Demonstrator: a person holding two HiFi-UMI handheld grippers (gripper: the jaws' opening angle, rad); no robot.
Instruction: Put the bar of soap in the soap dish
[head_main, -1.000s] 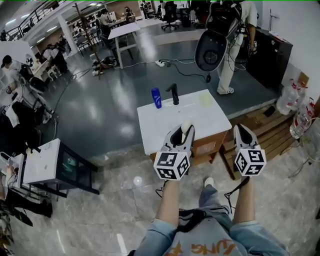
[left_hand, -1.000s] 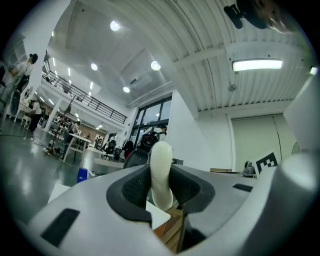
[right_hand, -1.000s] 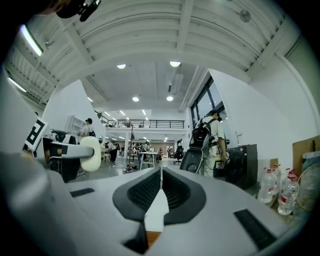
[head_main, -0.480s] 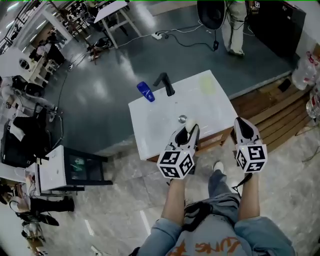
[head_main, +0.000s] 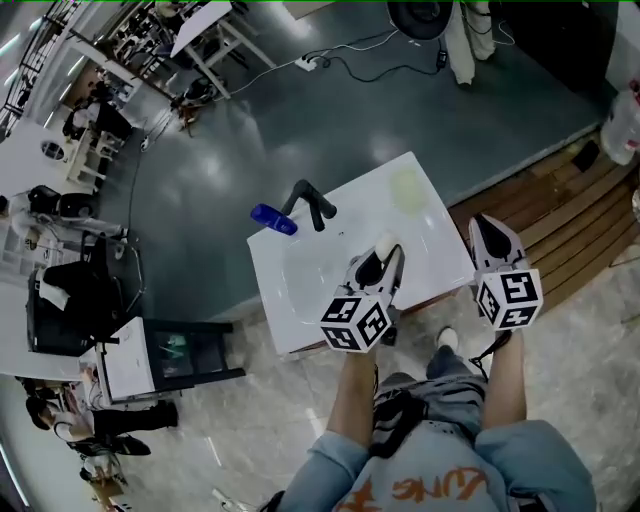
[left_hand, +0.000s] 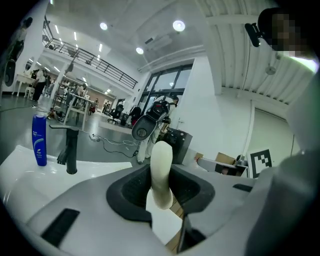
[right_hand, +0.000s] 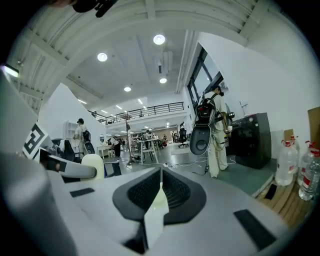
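A cream bar of soap (head_main: 384, 246) stands upright between the jaws of my left gripper (head_main: 378, 258), which is shut on it over the near part of the white basin counter (head_main: 300, 285). In the left gripper view the soap (left_hand: 161, 172) rises out of the left gripper (left_hand: 162, 175). A pale yellow-green soap dish (head_main: 408, 188) lies at the counter's far right corner, ahead of both grippers. My right gripper (head_main: 487, 228) hangs at the counter's right edge, its jaws together and holding nothing (right_hand: 160, 185).
A black faucet (head_main: 312, 205) and a blue bottle (head_main: 272, 218) stand at the counter's far left; both also show in the left gripper view, bottle (left_hand: 39, 140) and faucet (left_hand: 70, 150). Wooden planking (head_main: 560, 215) lies to the right, a black cart (head_main: 175, 355) to the left.
Both grippers have moved forward and down, from in front of the counter to over its near edge. The soap has stayed in the left gripper. The view now looks more steeply down.
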